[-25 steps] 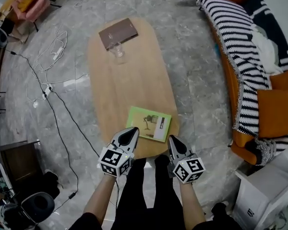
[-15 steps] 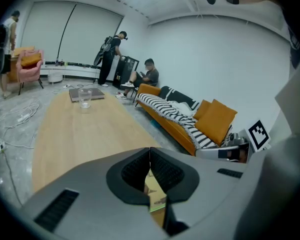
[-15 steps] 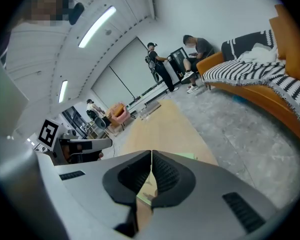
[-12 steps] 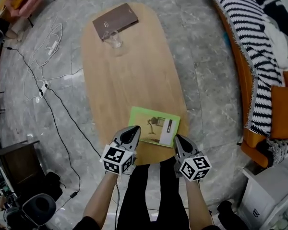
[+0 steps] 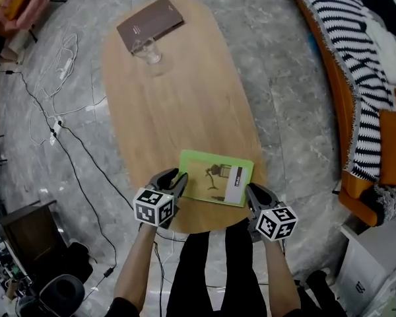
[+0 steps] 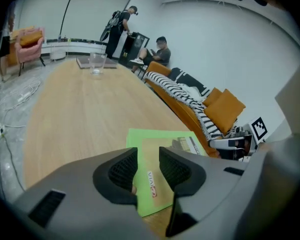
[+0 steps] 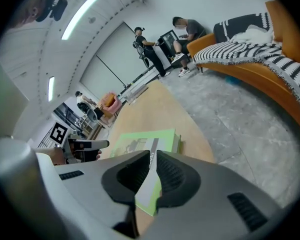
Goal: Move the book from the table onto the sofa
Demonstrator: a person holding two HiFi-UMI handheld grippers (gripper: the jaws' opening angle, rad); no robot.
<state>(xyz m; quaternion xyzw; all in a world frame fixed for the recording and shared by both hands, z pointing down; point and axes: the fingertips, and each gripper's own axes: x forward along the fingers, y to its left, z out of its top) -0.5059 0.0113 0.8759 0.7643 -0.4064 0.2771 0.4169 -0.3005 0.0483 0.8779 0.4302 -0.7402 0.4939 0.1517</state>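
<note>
The orange sofa (image 5: 344, 104) runs down the 3 o'clock side of the head view, with a black-and-white striped blanket (image 5: 356, 51) thrown over it. It stands well apart from the oval wooden worktop (image 5: 185, 98), which stretches from 12 to 6 o'clock in the middle of the grey stone floor (image 5: 284, 78). White and black cables (image 5: 59, 111) trail over the floor at 9 o'clock.

The green book (image 5: 211, 174) lies flat on the worktop's near end, at about 5 o'clock on the oval. A brown book (image 5: 150, 24) lies at the far end, at 11 o'clock, with a clear glass (image 5: 147, 50) just beside its near edge.

The left claw (image 5: 173, 179) is at the green book's 8 o'clock corner. Its jaws have just been opening and stand well apart. The book's corner shows in the gap beyond them, and neither pad presses on it. The right claw (image 5: 253, 191) is at the book's 4 o'clock corner. Its jaws are all but together, with only a slit between the tips, and they grip nothing.
</note>
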